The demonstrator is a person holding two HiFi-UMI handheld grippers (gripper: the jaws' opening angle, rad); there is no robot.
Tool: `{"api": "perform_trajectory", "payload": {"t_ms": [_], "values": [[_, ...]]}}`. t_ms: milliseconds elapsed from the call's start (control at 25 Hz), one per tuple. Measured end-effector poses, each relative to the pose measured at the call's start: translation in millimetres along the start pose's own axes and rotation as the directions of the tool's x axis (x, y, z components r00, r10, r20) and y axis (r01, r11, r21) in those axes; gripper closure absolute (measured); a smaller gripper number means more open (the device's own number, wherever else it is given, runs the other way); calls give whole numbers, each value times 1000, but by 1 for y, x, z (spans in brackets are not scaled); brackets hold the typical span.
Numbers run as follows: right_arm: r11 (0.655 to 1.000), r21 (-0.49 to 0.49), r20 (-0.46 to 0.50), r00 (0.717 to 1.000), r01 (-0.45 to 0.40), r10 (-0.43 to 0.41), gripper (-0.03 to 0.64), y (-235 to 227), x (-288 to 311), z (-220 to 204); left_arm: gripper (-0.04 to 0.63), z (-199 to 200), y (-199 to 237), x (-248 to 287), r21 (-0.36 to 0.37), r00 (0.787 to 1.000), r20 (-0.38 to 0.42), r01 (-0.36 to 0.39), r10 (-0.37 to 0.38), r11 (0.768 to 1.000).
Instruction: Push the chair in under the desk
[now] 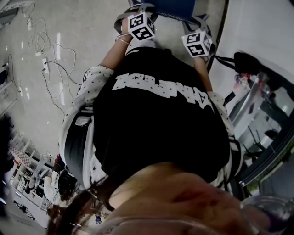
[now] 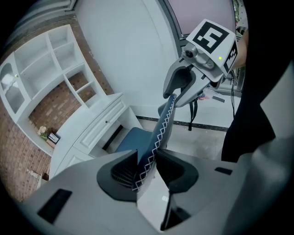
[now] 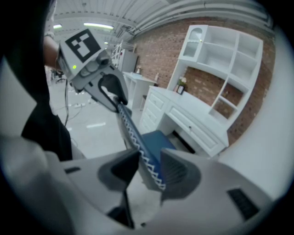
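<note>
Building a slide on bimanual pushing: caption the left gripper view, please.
Both clamping the blue chair backrest: left gripper near, right gripper at the far end, white desk beyond.

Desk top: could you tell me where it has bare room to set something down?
The desk top is bare along its run below the shelves, except the end holding the plant and frame. The chair blocks the knee gap.

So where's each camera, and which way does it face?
Head view: on the person's head, down past their black shirt to the left gripper and right gripper on the chair.
Left gripper view: rides the left gripper, facing the desk; right gripper shows.
Right gripper view: rides the right gripper, facing the desk; left gripper shows.
Both gripper views share chair, desk.
</note>
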State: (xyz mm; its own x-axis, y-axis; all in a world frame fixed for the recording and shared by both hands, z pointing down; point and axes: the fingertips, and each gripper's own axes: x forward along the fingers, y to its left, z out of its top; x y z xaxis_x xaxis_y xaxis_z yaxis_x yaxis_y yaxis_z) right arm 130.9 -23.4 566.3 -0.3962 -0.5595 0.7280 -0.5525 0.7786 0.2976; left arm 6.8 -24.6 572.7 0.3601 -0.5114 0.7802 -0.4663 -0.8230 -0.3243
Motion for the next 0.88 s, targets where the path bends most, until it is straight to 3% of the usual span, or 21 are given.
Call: {"api": "perform_trajectory", "payload": {"t_ms": [880], "values": [[1000, 18, -33, 999, 9, -8, 454, -11, 40, 17, 437, -14, 36, 22, 12, 999, 20, 41, -41, 999]]}}
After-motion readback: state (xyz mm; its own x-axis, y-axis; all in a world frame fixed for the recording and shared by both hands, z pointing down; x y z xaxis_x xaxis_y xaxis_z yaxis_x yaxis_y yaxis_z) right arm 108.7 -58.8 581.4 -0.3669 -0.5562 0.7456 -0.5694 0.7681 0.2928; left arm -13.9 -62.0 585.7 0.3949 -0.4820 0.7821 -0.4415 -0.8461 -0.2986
